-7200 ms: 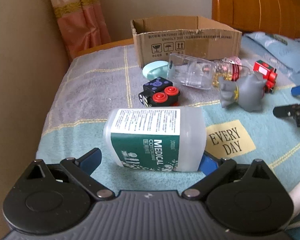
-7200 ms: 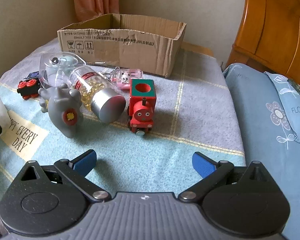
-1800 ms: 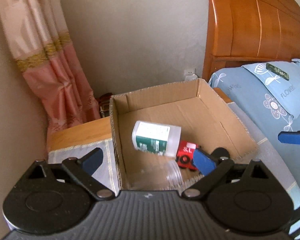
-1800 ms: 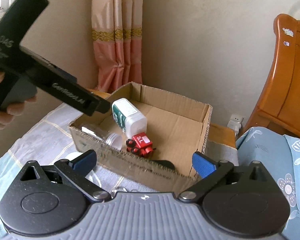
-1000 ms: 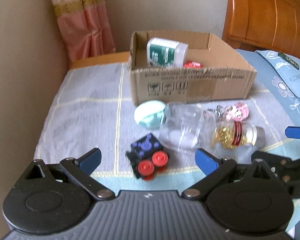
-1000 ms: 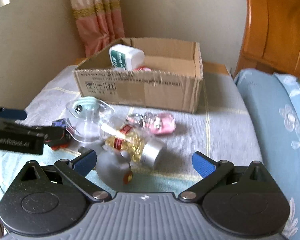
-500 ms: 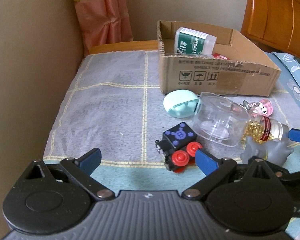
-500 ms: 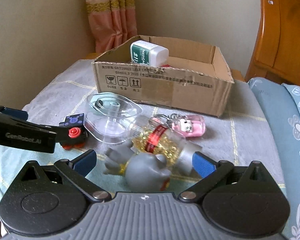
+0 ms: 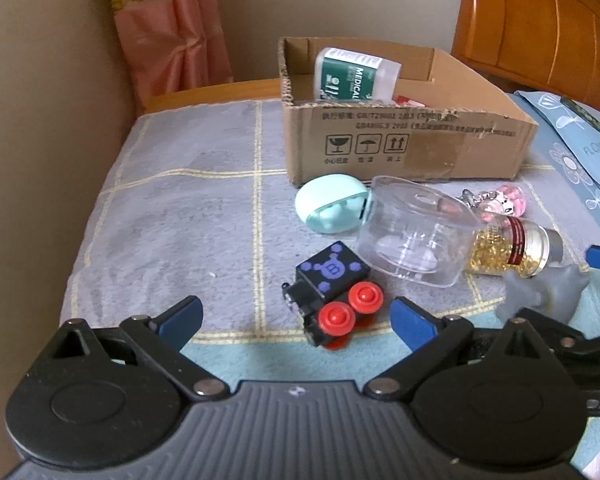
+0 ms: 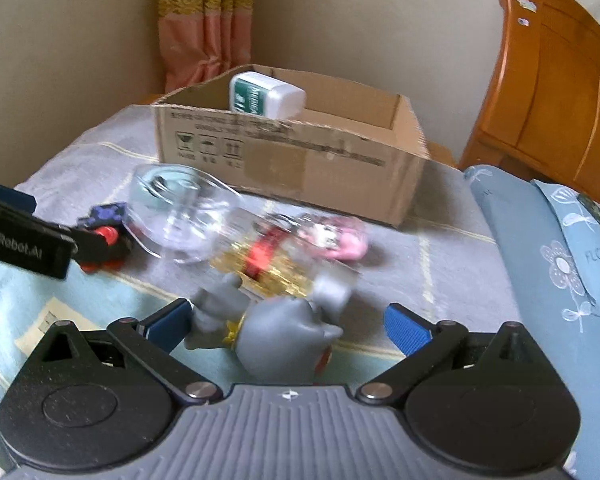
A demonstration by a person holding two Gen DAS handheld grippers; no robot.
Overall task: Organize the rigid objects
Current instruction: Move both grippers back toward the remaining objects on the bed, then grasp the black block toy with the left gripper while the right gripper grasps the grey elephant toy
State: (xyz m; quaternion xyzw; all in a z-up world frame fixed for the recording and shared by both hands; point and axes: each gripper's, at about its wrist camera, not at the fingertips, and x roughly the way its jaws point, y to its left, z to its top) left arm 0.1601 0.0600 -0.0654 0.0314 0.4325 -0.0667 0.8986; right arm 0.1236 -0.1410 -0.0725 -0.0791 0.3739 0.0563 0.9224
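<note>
My left gripper point(image 9: 296, 315) is open just above the bedspread, and the black toy train with red wheels point(image 9: 332, 286) lies between its fingertips, slightly ahead. My right gripper point(image 10: 286, 325) is open too, with the grey rubber toy point(image 10: 278, 338) sitting between its blue pads, untouched by either. Beyond stands the cardboard box point(image 9: 384, 142), holding the green-labelled medical bottle point(image 9: 356, 76) and a red toy point(image 9: 409, 101). In front of the box lie a mint case point(image 9: 332, 208), a clear plastic tub point(image 9: 416, 232), a bottle of gold capsules point(image 9: 514, 248) and a pink keychain point(image 9: 505, 202).
A wall runs close along the left side of the bed point(image 9: 172, 216). The wooden headboard point(image 10: 556, 92) and a blue flowered pillow point(image 10: 564, 264) are to the right. The left gripper's black arm point(image 10: 20, 236) crosses the left of the right wrist view.
Both grippers have moved forward and lower over the last second. The black train now lies between the left fingers and the grey toy between the right fingers. Both stay open.
</note>
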